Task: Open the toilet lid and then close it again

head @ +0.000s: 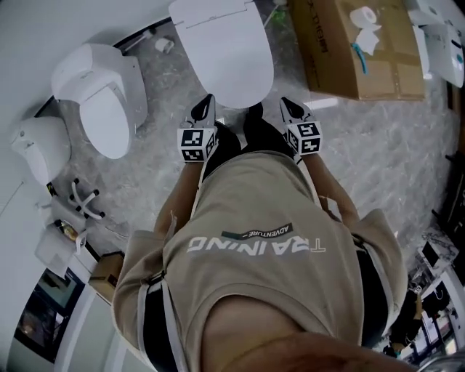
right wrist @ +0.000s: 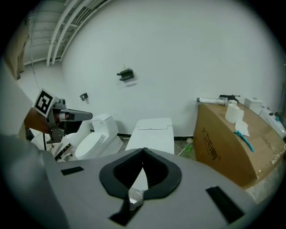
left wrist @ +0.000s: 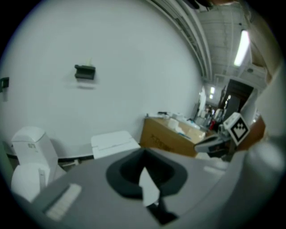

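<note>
Two grippers are held side by side ahead of the person's chest; the left gripper (head: 205, 106) has its fingers pressed together with nothing between them, and the right gripper (head: 290, 108) likewise shows its fingers meeting at the tips, empty; each carries one marker cube. The toilet lid (head: 225, 51) lies shut and flat over its bowl, straight ahead of the person, its front edge just beyond and between the two sets of fingertips; whether either touches it cannot be told from above. To the left stands a second toilet (head: 102, 98), its lid also down, and farther left a third white fixture (head: 40, 145), possibly another toilet, though it is cut off. To the right sits one cardboard box (head: 356, 51) on the grey marbled floor (head: 378, 152); one paper roll (head: 363, 16) rests on top of the box.
</note>
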The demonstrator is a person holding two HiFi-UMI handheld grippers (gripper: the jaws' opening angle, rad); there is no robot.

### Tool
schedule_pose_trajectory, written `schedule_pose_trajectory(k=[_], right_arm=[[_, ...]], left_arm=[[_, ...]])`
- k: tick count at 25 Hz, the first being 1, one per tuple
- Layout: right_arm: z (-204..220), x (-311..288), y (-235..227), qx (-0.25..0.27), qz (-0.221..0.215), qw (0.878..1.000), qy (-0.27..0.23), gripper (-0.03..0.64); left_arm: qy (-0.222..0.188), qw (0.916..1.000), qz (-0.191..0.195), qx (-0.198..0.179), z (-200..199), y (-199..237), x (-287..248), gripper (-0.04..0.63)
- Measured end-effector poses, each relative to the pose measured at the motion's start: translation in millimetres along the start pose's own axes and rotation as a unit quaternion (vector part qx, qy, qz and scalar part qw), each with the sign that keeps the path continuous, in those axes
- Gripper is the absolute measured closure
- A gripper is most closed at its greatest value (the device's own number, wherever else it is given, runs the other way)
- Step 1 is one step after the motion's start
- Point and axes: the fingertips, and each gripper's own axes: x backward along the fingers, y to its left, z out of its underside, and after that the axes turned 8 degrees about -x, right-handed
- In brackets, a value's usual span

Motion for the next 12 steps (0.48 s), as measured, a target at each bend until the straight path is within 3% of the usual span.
schedule_pose_trajectory(k=[3, 7, 12], right_arm=[[8, -25, -7, 0.011, -0.04, 0.999, 0.024, 0.607], [8, -52, -10, 0.038, -0.08, 0.995, 0.047, 0.607], [11, -77, -14, 0.033, -0.075, 0.995, 0.062, 0.607]], left_arm=[[0.03, 0.9995, 0.0, -0.002, 7, -14, -17, 0.591], [0.063, 0.9973, -0.01, 0.037, 22, -13, -28, 0.591], [0.091, 0.9943, -0.026, 0.051, 43, 5, -28, 0.591]])
